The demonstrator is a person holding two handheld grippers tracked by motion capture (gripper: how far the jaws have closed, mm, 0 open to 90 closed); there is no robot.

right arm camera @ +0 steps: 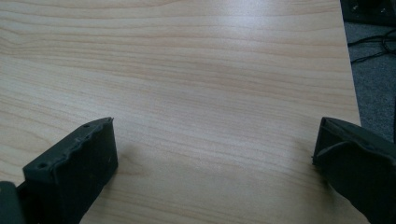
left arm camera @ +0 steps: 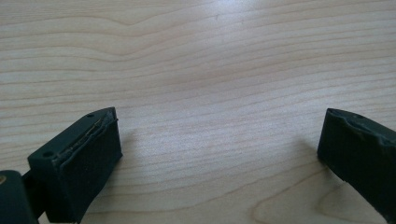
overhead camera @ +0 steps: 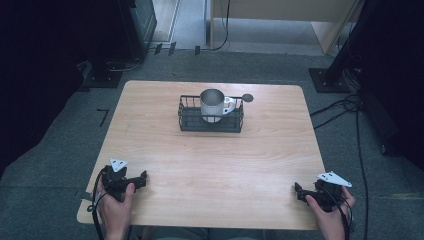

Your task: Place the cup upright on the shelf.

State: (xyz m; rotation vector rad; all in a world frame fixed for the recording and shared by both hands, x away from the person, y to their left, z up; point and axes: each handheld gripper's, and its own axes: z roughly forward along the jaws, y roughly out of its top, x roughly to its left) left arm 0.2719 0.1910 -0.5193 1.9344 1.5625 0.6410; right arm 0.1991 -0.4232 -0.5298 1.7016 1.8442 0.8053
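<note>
A steel mug (overhead camera: 212, 104) stands upright in a black wire basket (overhead camera: 211, 123) at the back middle of the wooden table (overhead camera: 210, 160). A dark spoon-like handle end (overhead camera: 247, 97) pokes out past the basket's right rim. My left gripper (overhead camera: 142, 177) rests at the table's front left corner, held by a hand, far from the basket. Its jaws are wide apart over bare wood in the left gripper view (left arm camera: 219, 144). My right gripper (overhead camera: 298, 192) rests at the front right corner, open too, with nothing between its jaws in the right gripper view (right arm camera: 215, 149).
Grey carpet surrounds the table. Cables (overhead camera: 345, 107) lie on the floor to the right, beside a black stand base (overhead camera: 327, 80). Another stand base (overhead camera: 107, 75) sits at the back left. The table's right edge (right arm camera: 352, 93) runs close to my right gripper.
</note>
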